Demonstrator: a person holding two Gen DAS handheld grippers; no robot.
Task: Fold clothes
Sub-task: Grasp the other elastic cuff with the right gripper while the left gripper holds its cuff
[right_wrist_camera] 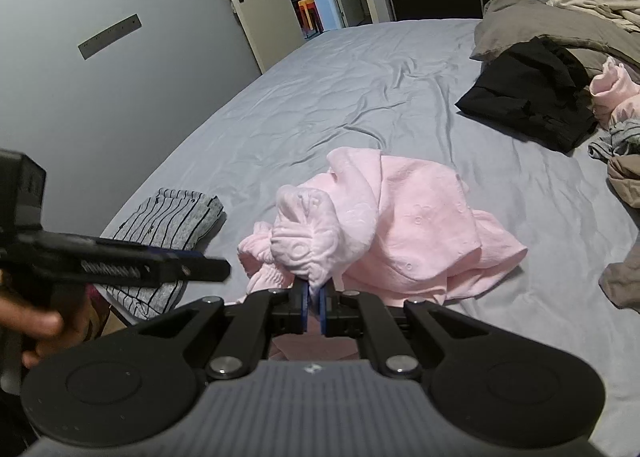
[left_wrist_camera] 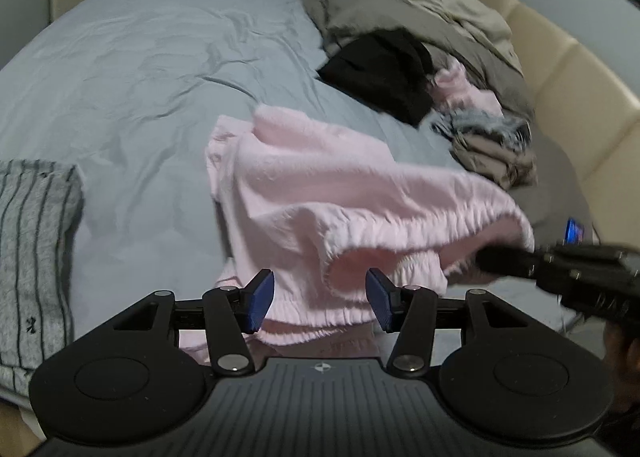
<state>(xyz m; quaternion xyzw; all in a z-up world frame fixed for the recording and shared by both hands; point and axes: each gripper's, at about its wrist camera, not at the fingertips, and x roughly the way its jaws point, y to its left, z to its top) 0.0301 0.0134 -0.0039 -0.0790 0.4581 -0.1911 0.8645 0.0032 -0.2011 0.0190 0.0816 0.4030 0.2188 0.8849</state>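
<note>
Right fingers (right_wrist_camera: 305, 307): clamping a bunched fold of the soft pink textured garment (right_wrist_camera: 404, 233).
Left fingers (left_wrist_camera: 262, 299): standing apart over its elastic waistband.
Bed: grey sheet (left_wrist_camera: 140, 69) lying under it.

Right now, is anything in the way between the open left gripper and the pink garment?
Nothing visible. The left gripper has its jaws apart with the pink garment lying directly ahead, its elastic waistband between them. The right gripper is shut on another bunch of that fabric, off to the side.
</note>
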